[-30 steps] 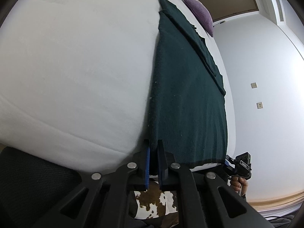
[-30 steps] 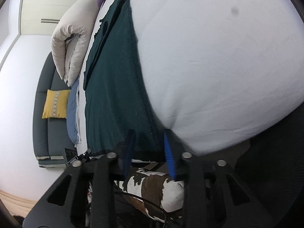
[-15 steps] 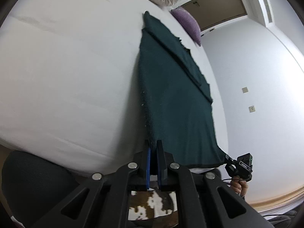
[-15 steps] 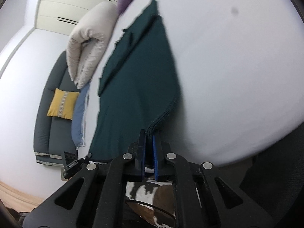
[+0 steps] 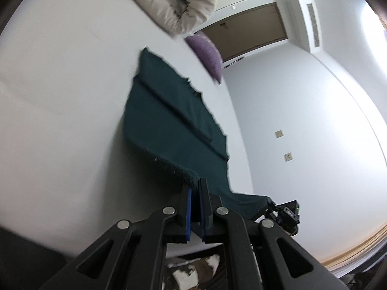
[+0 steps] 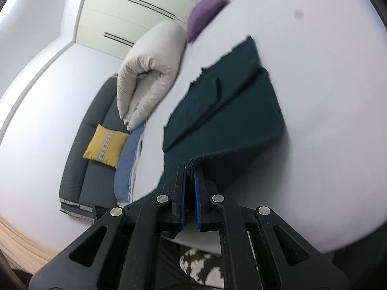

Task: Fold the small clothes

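Note:
A dark green knitted garment (image 5: 169, 120) lies lengthwise on the white bed (image 5: 60, 96), its sleeves folded in on top. My left gripper (image 5: 195, 185) is shut on its near hem corner, which is lifted off the bed. In the right wrist view the same garment (image 6: 232, 106) curls up from the mattress into my right gripper (image 6: 190, 172), shut on the other hem corner. The right gripper (image 5: 283, 211) also shows at the lower right of the left wrist view, with the hem stretched between the two.
A rolled beige duvet (image 6: 147, 75) and a purple pillow (image 6: 205, 14) lie at the far end of the bed. A grey sofa (image 6: 79, 154) with a yellow cushion (image 6: 105, 146) stands beside it. A cow-patterned cloth (image 5: 193, 270) is below the grippers.
The right gripper shut on the hem corner. Both grippers rose, lifting the garment's near edge off the bed, and more of the far end of the bed came into view.

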Motion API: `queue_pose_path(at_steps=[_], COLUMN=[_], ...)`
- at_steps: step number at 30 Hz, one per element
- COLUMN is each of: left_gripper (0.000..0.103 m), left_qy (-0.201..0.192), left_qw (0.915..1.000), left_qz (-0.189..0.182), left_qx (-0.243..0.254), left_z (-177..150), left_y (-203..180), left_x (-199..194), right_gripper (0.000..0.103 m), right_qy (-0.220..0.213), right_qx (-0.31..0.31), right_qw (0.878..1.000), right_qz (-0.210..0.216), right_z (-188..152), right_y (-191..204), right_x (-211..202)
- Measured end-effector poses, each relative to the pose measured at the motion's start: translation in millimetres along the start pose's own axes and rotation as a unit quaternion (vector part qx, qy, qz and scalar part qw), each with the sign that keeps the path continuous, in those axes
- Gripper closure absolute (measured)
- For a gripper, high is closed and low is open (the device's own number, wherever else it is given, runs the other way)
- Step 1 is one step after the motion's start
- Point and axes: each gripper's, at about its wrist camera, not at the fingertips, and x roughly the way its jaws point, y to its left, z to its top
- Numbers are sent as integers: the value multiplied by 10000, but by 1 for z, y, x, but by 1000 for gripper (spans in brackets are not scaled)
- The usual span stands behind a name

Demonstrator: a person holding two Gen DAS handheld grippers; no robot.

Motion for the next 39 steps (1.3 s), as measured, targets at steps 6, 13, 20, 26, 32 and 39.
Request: queue_pose_path(at_steps=[6,13,20,26,32,39], left_gripper=[97,97,97,97,97,97], left_qy=[-166,-393,-549,-651,-667,-711], left_qw=[9995,9982,9974,9968,9967,9943], left_qz=[-255,-375,-252,-74,171,572], left_qx=[-30,-252,-398,-457,-436,-553], left_z=[36,90,148,195,230,266], left_y=[-14,-13,-4,8,19,43], left_x=[17,45,82,121,163,200], right_gripper=[98,98,98,98,98,98], right_qy=[-264,-427,-704,-799,-811,-770], right_qx=[-18,-41,-18,99,212,330], right_qw=[9996,9990,9960,9923,9891,9860], right_qz=[49,-101,-552,-944,-1211,-1440], right_z=[51,107,164,205,240,275], right_y=[11,18,2,-27,-53,-77], right_x=[19,63,108,144,184,228])
